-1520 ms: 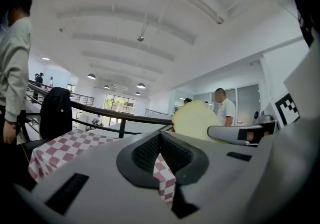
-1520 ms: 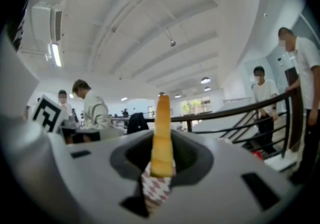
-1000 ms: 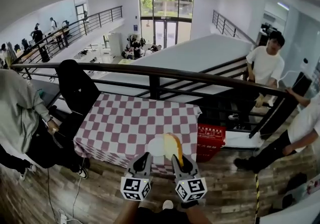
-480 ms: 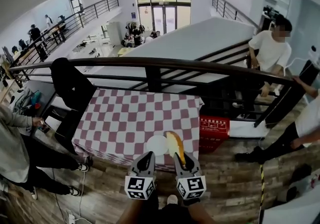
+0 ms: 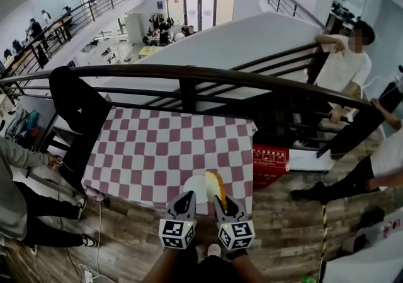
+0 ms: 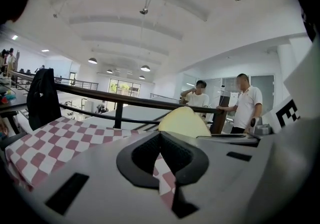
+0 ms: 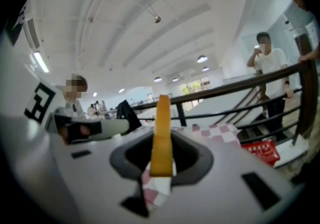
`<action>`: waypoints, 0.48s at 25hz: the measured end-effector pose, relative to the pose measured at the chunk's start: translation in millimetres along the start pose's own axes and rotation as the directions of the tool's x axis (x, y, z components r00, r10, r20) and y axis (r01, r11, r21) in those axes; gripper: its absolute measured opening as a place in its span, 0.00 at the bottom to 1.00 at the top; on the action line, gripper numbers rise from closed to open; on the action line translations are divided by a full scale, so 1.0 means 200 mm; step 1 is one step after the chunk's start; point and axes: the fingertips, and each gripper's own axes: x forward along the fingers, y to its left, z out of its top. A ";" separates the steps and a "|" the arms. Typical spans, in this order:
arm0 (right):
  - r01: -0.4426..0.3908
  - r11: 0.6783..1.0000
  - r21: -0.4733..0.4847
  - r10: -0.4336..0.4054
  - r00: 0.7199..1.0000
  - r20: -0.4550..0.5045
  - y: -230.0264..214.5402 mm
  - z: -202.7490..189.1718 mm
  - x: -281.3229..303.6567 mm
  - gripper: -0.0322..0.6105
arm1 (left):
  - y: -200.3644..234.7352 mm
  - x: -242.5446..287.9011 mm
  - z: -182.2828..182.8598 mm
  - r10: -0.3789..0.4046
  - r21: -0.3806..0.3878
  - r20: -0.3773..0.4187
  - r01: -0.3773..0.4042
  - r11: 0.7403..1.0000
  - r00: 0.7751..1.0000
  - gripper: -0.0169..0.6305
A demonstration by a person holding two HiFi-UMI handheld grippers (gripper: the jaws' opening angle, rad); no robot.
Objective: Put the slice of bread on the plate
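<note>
A table under a red-and-white checked cloth (image 5: 157,149) carries a white plate (image 5: 195,185) near its front edge. My right gripper (image 5: 220,198) is shut on the slice of bread (image 5: 216,185), which stands on edge just right of the plate and above the table's front edge. In the right gripper view the slice (image 7: 161,135) shows edge-on, pinched between the pads of the right gripper (image 7: 161,143). My left gripper (image 5: 187,196) hovers close beside it, at the plate's near side. In the left gripper view its jaws (image 6: 160,135) meet with nothing between them, and the bread (image 6: 182,122) shows to the right.
A black railing (image 5: 189,77) runs behind the table. A dark jacket hangs on a chair (image 5: 75,108) at the left corner, and a red crate (image 5: 271,161) stands right of the table. One person (image 5: 16,187) stands at the left, two others (image 5: 343,67) by the railing at the right.
Both grippers have sunk and moved forward toward the table's front edge, the bread still held. The plate now lies just ahead of the left gripper. The person at the left has shifted.
</note>
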 end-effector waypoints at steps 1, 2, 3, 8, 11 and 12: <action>0.001 1.000 0.013 -0.001 1.000 -0.015 0.00 -0.02 0.04 0.20 | 0.03 0.02 -0.01 -0.001 -0.004 -0.013 0.001 1.000 1.000 0.06; 0.002 1.000 0.026 -0.001 1.000 -0.029 0.00 -0.04 0.08 0.20 | 0.06 0.04 -0.03 -0.003 -0.007 -0.025 0.002 1.000 1.000 0.06; 0.004 0.999 0.039 -0.002 0.999 -0.044 0.00 -0.07 0.12 0.20 | 0.09 0.06 -0.05 -0.005 -0.010 -0.037 0.005 1.000 0.999 0.06; 0.024 0.995 0.097 -0.010 0.989 -0.148 -0.02 -0.24 0.30 0.20 | 0.20 0.15 -0.14 -0.021 -0.039 -0.100 0.017 0.999 0.995 0.06; 0.045 0.989 0.139 -0.014 0.976 -0.218 -0.02 -0.38 0.36 0.20 | 0.25 0.17 -0.21 -0.022 -0.058 -0.141 0.014 0.998 0.990 0.06; 0.051 0.988 0.145 -0.015 0.971 -0.240 -0.02 -0.42 0.38 0.20 | 0.27 0.17 -0.23 -0.024 -0.065 -0.156 0.014 0.998 0.987 0.06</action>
